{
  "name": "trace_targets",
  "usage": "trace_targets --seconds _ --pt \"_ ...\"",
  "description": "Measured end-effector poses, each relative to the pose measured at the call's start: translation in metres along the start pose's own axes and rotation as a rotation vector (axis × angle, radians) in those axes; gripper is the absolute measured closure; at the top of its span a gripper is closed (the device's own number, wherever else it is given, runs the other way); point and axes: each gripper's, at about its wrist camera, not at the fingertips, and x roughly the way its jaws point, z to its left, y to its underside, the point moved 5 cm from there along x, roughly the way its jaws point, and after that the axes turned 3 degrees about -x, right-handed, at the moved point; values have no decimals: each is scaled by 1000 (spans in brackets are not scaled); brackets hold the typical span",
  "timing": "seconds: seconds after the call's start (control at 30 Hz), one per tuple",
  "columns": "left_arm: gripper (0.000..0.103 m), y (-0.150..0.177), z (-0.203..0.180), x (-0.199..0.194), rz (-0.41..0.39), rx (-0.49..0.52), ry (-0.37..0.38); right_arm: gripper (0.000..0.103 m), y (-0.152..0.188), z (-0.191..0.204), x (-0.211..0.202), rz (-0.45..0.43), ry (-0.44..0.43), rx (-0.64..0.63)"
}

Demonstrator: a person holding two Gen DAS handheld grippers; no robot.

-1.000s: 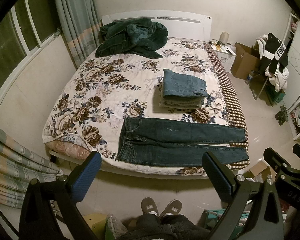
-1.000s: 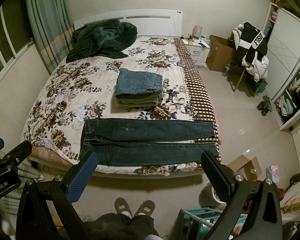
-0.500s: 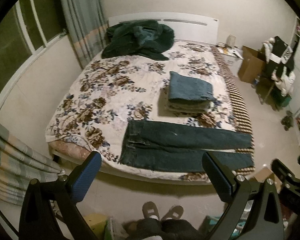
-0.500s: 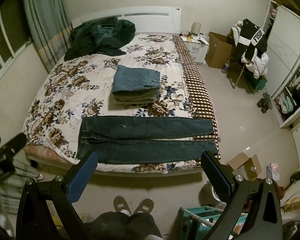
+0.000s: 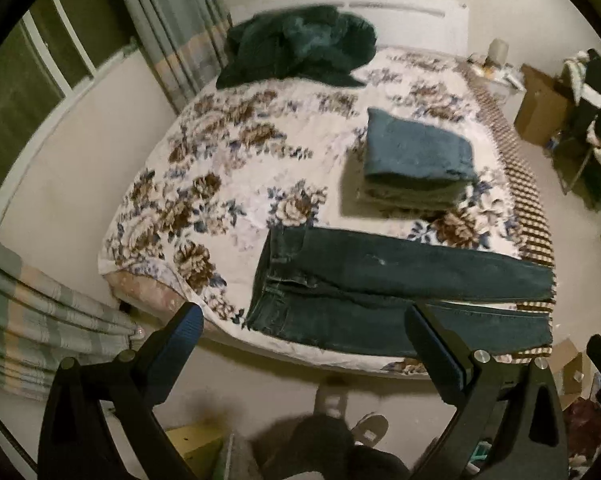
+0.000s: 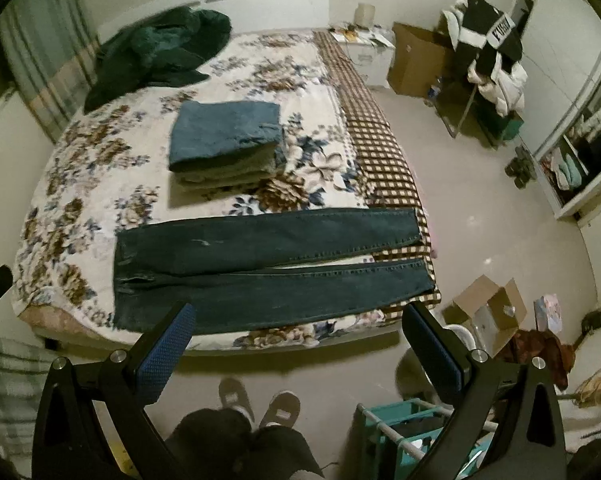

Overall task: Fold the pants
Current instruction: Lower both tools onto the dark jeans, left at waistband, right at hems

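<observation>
Dark blue jeans (image 5: 380, 292) lie flat along the near edge of the bed, waist to the left, legs stretching right; they also show in the right wrist view (image 6: 260, 272). A stack of folded pants (image 5: 412, 168) sits behind them mid-bed, and it shows in the right wrist view too (image 6: 224, 144). My left gripper (image 5: 300, 344) is open and empty, held above the floor in front of the bed edge. My right gripper (image 6: 296, 340) is open and empty, also short of the bed.
The floral bedspread (image 5: 228, 184) covers the bed. A dark green coat (image 5: 300, 44) lies by the headboard. A cardboard box (image 6: 488, 312) and a teal rack (image 6: 404, 436) stand on the floor at right. A curtain (image 5: 40, 320) hangs at left.
Both grippers have moved closer to the bed and tilted down; the jeans now fill more of each view. Nothing on the bed has moved.
</observation>
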Motion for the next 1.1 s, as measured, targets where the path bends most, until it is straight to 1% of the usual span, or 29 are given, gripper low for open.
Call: trace_targets --seconds 0.07,0.2,0.27,0.3,0.33,0.37,0.4,0.47,0.5,0.57,0.6,0.63,0.7,0.77,0.8,0.83,0.93,1.0,1.03,1.07,1.1 --pt "0 -6 -1 26 37 -16 -6 0 -10 -2 32 29 -1 19" --pt "0 -29 -3 95 133 -49 -29 0 -35 -2 105 90 21 71" --pt "0 -40 -5 133 189 -75 -36 0 -51 -4 148 135 21 115" --pt "0 -49 -6 161 232 -95 -39 0 -57 -4 165 155 18 136" --pt "0 -51 -6 176 264 -110 -41 0 -65 -6 188 180 12 168" --pt "0 -57 -7 203 314 -137 -34 0 -74 -9 212 208 6 205" --pt "0 -61 -6 221 347 -158 -34 0 -80 -9 231 228 0 234" --pt "0 -68 -4 265 426 -215 -29 0 -96 -14 282 285 -11 324" --pt "0 -72 -3 293 475 -256 -27 0 -102 -16 307 312 -12 368" --pt "0 -77 -2 336 544 -322 -26 0 -113 -22 350 357 -16 440" --pt "0 -78 -3 353 567 -351 -27 0 -119 -24 379 389 -13 485" --pt "0 -80 -2 374 593 -386 -27 0 -121 -26 396 404 -13 511" --pt "0 -84 -1 413 635 -448 -30 0 -127 -34 445 447 -12 586" --pt "0 -88 0 454 673 -506 -45 0 -131 -44 495 488 2 656" --pt "0 -90 0 474 694 -532 -49 0 -130 -48 510 501 13 677" --pt "0 -91 0 494 719 -554 -57 0 -130 -54 535 521 33 707" --pt "0 -82 5 535 783 -624 -88 0 -127 -69 579 559 76 750" --pt "1 -78 10 552 796 -656 -114 0 -124 -78 602 577 96 775" --pt "3 -77 11 557 792 -656 -123 0 -123 -81 611 586 107 785" --pt "16 -76 12 561 784 -653 -133 0 -122 -84 620 592 114 794" --pt "36 -74 13 565 776 -646 -144 0 -121 -86 631 598 120 798"
